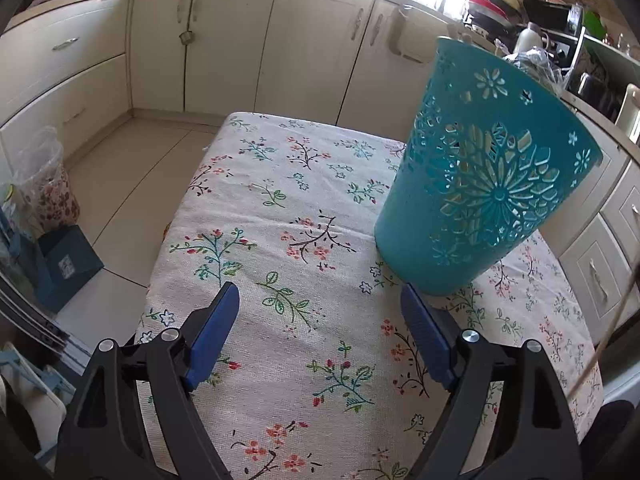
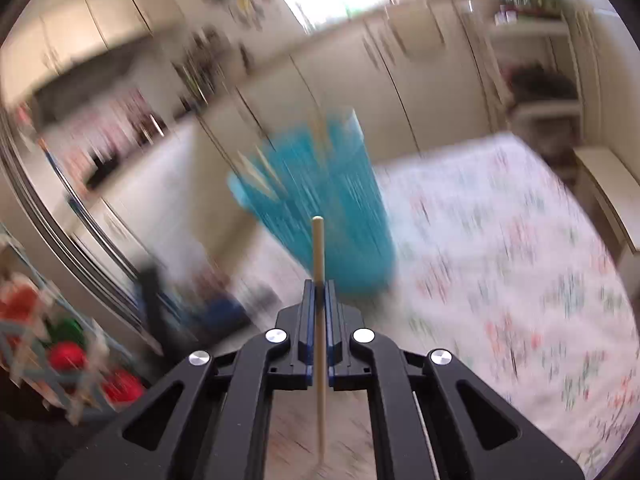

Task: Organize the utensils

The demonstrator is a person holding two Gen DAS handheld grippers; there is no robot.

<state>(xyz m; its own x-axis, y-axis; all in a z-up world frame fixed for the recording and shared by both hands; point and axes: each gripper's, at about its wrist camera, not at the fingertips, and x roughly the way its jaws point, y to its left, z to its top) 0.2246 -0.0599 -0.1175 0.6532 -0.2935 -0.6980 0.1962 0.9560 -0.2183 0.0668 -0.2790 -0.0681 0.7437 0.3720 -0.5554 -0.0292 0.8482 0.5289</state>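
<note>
floral tablecloth (image 1: 280,208), perforated teal holder (image 1: 480,184)

Left gripper (image 1: 320,312) is wide open, blue pads (image 1: 216,332) well apart with nothing between them, angled down. Right gripper (image 2: 319,288) is clamped tight on a thin stick (image 2: 318,248), which runs upright between the pads and pokes out past the tips. It's tilted downward too, and its view is all blurry.
</note>
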